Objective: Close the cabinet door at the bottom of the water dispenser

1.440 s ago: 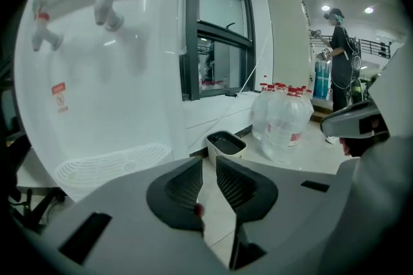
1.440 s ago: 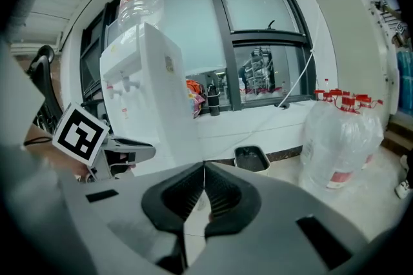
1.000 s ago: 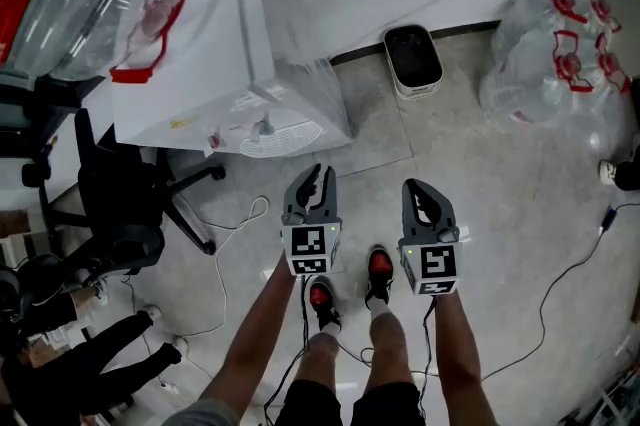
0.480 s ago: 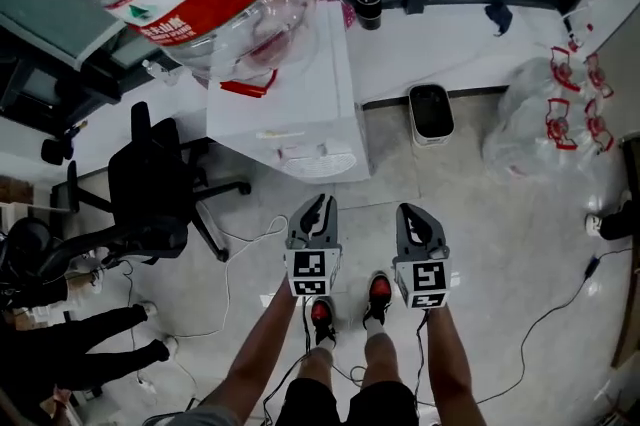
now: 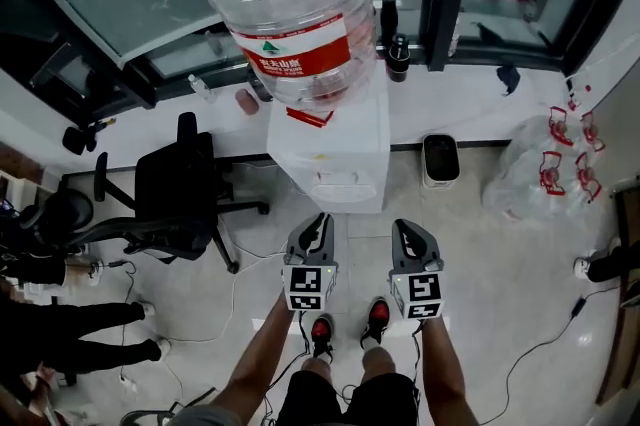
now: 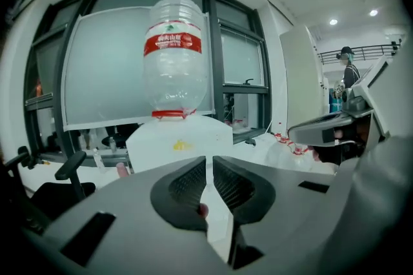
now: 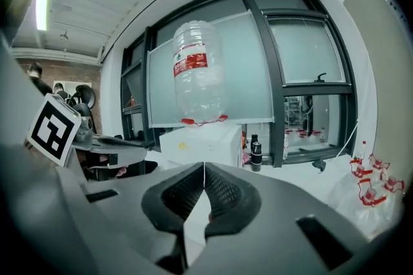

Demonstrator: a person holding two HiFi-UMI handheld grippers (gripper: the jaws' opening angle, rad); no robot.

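Left gripper (image 5: pixel 316 222) and right gripper (image 5: pixel 408 229) sit side by side at lower centre of the head view, above the person's shoes (image 5: pixel 322 329). Both point toward the dispenser (image 5: pixel 340 154) at frame centre, under its big bottle (image 5: pixel 295 4). Its cabinet door, low on the front, is too foreshortened to make out. A cable (image 5: pixel 232 299) trails on the floor at lower left.

Left gripper view: the jaws have just been closing to a slim gap, nothing between them. They hide the dispenser's lower front.

Right gripper view: the tips meet, empty, with the dispenser beyond.

Likely risks: both grippers look high for a low door, so reaching down could knock the dispenser body, or a foot could snag the cable.
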